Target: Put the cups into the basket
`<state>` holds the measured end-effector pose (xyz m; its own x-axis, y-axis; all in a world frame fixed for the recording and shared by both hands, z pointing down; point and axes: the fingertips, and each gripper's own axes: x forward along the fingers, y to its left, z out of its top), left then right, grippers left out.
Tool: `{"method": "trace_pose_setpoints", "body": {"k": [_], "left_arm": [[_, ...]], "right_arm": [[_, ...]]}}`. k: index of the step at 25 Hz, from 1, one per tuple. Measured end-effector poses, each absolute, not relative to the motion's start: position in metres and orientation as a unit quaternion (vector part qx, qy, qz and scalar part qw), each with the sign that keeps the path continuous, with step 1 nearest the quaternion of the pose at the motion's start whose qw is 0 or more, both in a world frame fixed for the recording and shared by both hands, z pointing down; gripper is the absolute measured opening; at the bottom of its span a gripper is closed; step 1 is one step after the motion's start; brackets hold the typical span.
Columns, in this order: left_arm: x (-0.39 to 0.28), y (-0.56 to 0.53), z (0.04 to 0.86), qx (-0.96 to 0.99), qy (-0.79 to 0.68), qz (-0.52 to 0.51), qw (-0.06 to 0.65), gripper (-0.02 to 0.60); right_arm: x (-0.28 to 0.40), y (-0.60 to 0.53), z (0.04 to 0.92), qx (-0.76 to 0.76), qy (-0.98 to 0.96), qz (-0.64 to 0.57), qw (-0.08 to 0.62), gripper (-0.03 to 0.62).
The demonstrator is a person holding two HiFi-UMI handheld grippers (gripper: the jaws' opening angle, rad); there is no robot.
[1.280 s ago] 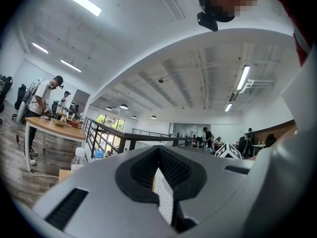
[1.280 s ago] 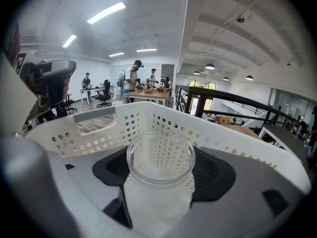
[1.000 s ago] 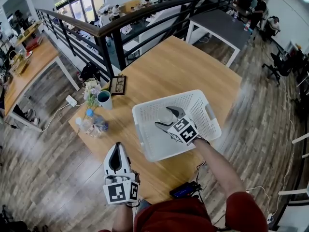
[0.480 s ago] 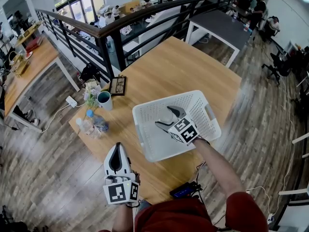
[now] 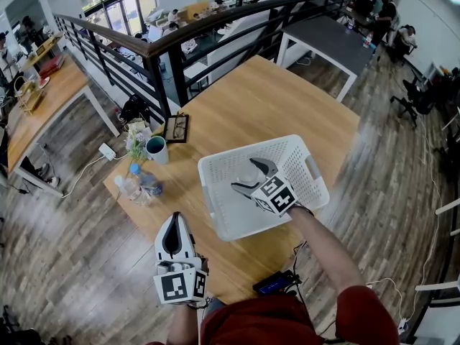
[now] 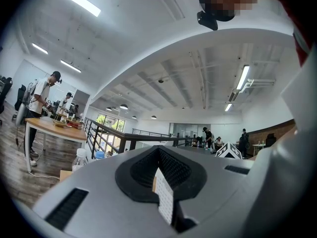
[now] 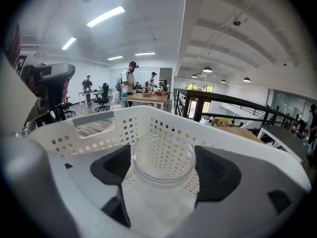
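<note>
The right hand-held gripper (image 5: pixel 250 175) reaches into the basket (image 5: pixel 215 165) on the surface (image 5: pixel 251 99), its jaws just opened and apart around a clear cup (image 7: pixel 163 160) inside the basket, while the left hand-held gripper (image 5: pixel 172 220) has its jaws together and empty, and a teal cup (image 5: pixel 155 148) stands outside on the surface.

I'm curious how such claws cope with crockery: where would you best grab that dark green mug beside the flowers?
Probably grip the mug around its upper wall, jaws straddling the round body, coming from the basket side. It stands upright, mouth up, with flowers at its left and bottles nearer the camera, so that flank looks free.
</note>
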<state>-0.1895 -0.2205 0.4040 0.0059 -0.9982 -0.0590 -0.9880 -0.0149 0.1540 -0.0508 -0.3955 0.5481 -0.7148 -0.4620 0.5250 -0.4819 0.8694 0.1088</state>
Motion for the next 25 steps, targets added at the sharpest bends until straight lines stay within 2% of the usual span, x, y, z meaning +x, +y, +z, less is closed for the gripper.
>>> {"method": "trace_pose_setpoints", "body": {"k": [25], "left_arm": [[-0.185, -0.22, 0.398, 0.711, -0.698, -0.077, 0.029, 0.0]], "right_arm": [[-0.038, -0.4, 0.515, 0.276, -0.932, 0.025, 0.233, 0.385]]}}
